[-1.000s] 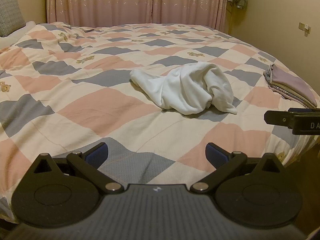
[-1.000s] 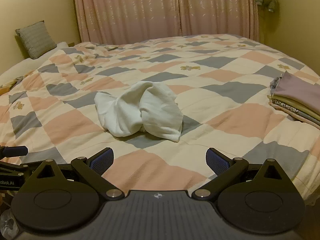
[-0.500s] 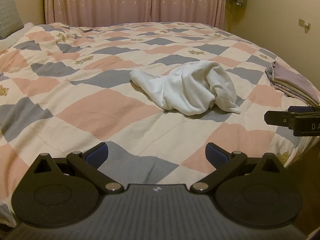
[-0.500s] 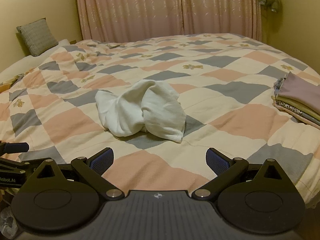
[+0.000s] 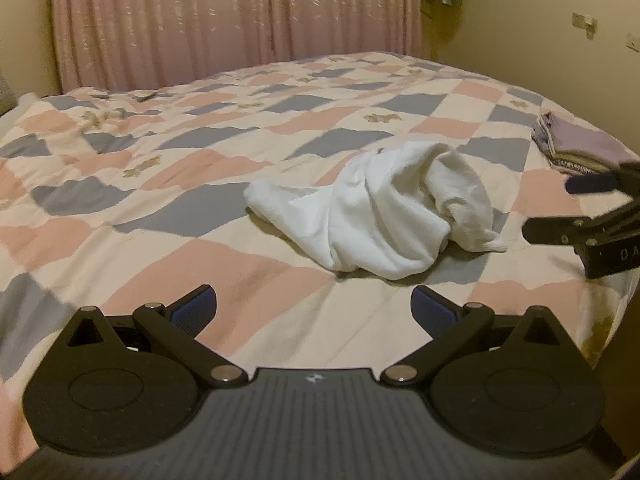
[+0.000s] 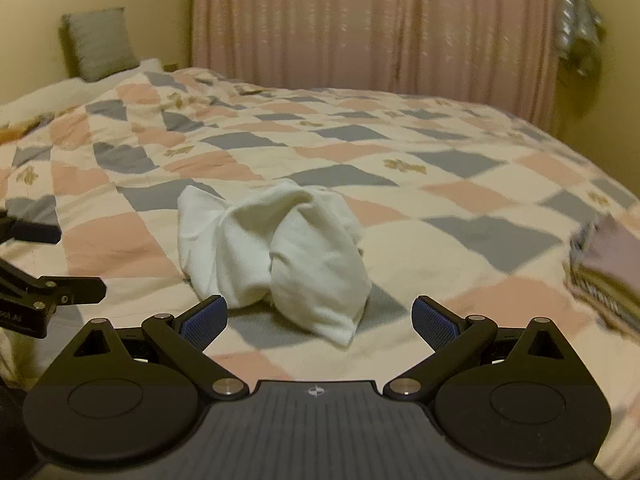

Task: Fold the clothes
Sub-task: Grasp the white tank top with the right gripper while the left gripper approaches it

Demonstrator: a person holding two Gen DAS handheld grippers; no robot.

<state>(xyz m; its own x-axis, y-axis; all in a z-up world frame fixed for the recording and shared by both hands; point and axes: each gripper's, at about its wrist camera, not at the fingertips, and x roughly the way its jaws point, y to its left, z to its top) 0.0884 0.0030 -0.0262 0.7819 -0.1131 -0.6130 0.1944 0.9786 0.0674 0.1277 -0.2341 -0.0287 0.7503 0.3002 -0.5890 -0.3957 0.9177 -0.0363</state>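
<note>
A crumpled white garment [image 5: 372, 216] is lying in a loose heap on the checked bedspread [image 5: 168, 208], right of centre in the left wrist view and just left of centre in the right wrist view [image 6: 276, 256]. Its folds are bunching upward, and one rounded end is drooping toward the lower edge of the right wrist frame.

The left claw [image 5: 314, 312] is hovering above the bedspread at the bottom centre of its own view, its two blue-padded fingers [image 5: 196, 310] spread wide apart and pinching nothing; the garment is lying just beyond them, untouched. The right claw [image 6: 320, 318] is likewise standing spread, its blue pads [image 6: 434, 320] flanking the nearest end of the garment in the picture; whether they are touching the cloth cannot be told. Each claw is also showing in the other's view: the right one at the right edge of the left wrist frame [image 5: 592, 216], the left one at the left edge of the right wrist frame [image 6: 44, 268].

A stack of folded clothes [image 5: 576, 150] is resting near the bed's edge at the right of both frames, well apart from the garment. A grey cushion [image 6: 98, 42] is leaning against the wall in the upper left of the right wrist view. Pink curtains [image 5: 232, 20] are hanging behind the bed along the top of both views.
</note>
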